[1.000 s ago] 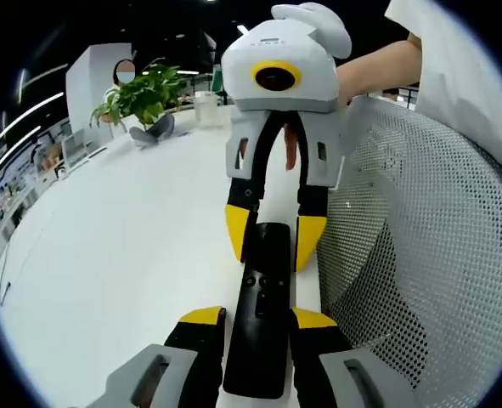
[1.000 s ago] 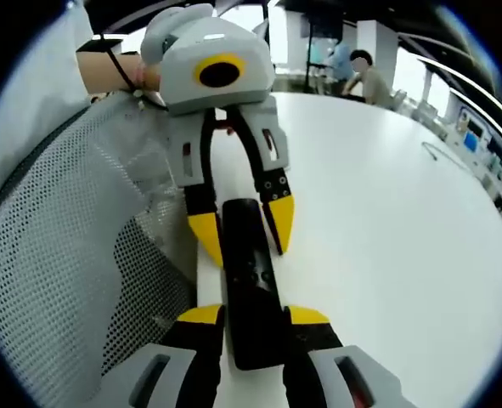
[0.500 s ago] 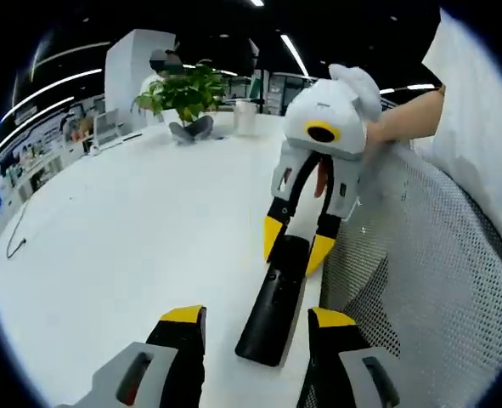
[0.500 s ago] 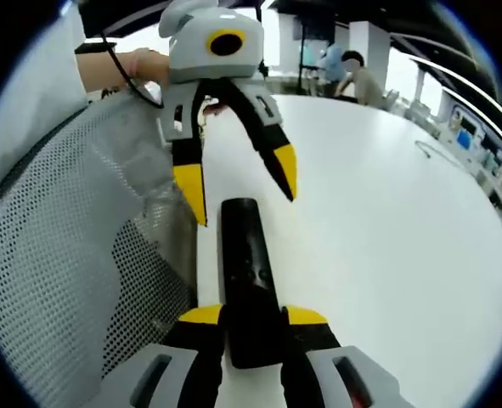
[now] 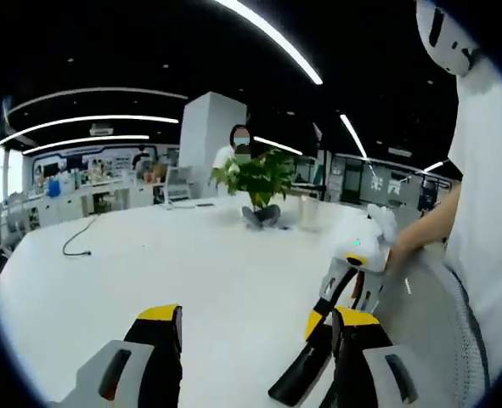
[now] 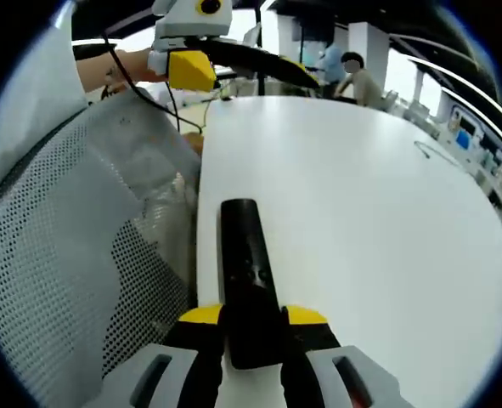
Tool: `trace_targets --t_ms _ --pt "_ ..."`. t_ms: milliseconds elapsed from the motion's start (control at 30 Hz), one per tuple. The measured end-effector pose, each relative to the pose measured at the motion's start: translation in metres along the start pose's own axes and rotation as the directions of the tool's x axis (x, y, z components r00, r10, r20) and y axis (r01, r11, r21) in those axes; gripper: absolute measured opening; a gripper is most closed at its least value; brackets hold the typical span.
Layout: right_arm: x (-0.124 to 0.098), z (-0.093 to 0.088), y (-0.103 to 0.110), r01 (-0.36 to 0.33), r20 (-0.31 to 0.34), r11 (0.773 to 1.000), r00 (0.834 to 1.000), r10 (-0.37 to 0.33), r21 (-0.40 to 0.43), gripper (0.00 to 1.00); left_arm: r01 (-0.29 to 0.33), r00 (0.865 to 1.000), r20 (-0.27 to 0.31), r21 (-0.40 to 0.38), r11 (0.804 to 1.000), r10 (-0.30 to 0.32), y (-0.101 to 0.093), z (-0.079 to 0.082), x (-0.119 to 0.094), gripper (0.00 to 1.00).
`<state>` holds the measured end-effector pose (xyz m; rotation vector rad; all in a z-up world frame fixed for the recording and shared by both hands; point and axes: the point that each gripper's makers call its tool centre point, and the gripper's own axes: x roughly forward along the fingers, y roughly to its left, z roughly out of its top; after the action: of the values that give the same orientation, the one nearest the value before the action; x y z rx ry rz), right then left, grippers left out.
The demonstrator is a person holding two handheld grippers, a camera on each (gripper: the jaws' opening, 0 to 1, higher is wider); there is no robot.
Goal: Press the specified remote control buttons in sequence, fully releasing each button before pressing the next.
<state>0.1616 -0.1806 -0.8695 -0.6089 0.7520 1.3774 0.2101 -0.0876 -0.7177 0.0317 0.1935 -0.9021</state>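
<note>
A black remote (image 6: 244,272) lies lengthwise on the white table (image 6: 361,212), close to its edge. My right gripper (image 6: 252,316) is shut on the remote's near end, with the yellow fingertips (image 6: 201,315) pressed against both sides. My left gripper (image 6: 242,72) hangs raised over the far end of the table, well clear of the remote, held by a hand. In the left gripper view its own jaws (image 5: 255,327) stand wide open with nothing between them. Beyond them the remote (image 5: 301,374) shows at the lower right, held by the right gripper (image 5: 329,319).
A grey mesh chair back (image 6: 64,238) presses against the table edge beside the remote. A potted plant (image 5: 259,178), a clear cup (image 5: 308,212) and a thin cable (image 5: 81,242) sit farther off on the table. People (image 6: 361,76) sit at the far end.
My left gripper has opened, let go of the remote's far end, and lifted up and away from it. The right gripper has stayed shut on the remote.
</note>
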Motion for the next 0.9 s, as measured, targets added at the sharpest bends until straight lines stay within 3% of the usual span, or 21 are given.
trace_targets --t_ms 67,267,400,500,567,633,700,767,833,900 --pt "0.0 0.0 0.0 0.0 0.001 1.0 1.0 0.0 0.001 0.23 -0.03 0.997 0.07 0.006 1.0 0.029 0.005 0.008 -0.006 0.77" --pt "0.0 0.001 0.0 0.006 0.007 1.0 1.0 -0.006 0.007 0.23 -0.107 0.984 0.147 0.031 0.994 0.101 0.007 0.02 -0.015 0.96" --pt "0.0 0.001 0.0 0.003 0.008 1.0 1.0 -0.003 0.008 0.23 -0.145 0.959 0.243 -0.013 0.989 0.144 0.007 0.035 -0.023 1.0" --pt "0.0 0.0 0.0 0.003 0.011 1.0 1.0 -0.003 0.009 0.23 -0.147 0.922 0.356 -0.05 0.988 0.155 0.005 0.052 -0.032 1.0" --pt "0.0 0.001 0.0 0.0 0.012 1.0 1.0 0.0 0.005 0.23 -0.147 0.868 0.467 -0.081 0.986 0.168 0.005 0.069 -0.042 1.0" --pt "0.0 0.0 0.001 0.003 0.011 1.0 1.0 -0.003 -0.006 0.23 -0.17 0.849 0.495 -0.079 0.982 0.187 0.007 0.073 -0.045 1.0" --pt "0.0 -0.001 0.001 0.006 0.008 0.999 1.0 -0.006 -0.048 0.23 -0.206 0.853 0.478 -0.058 0.977 0.208 0.009 0.071 -0.045 1.0" --pt "0.0 -0.002 0.002 0.004 0.01 0.998 1.0 -0.004 -0.067 0.23 -0.21 0.867 0.449 -0.064 0.976 0.216 0.01 0.063 -0.042 1.0" --pt "0.0 -0.001 0.001 0.004 0.011 0.998 1.0 -0.004 -0.068 0.23 -0.202 0.895 0.386 -0.097 0.975 0.224 0.011 0.05 -0.037 1.0" --pt "0.0 -0.002 0.001 0.004 0.012 0.996 1.0 -0.003 -0.085 0.23 -0.217 0.902 0.361 -0.1 0.971 0.239 0.014 0.046 -0.035 1.0"
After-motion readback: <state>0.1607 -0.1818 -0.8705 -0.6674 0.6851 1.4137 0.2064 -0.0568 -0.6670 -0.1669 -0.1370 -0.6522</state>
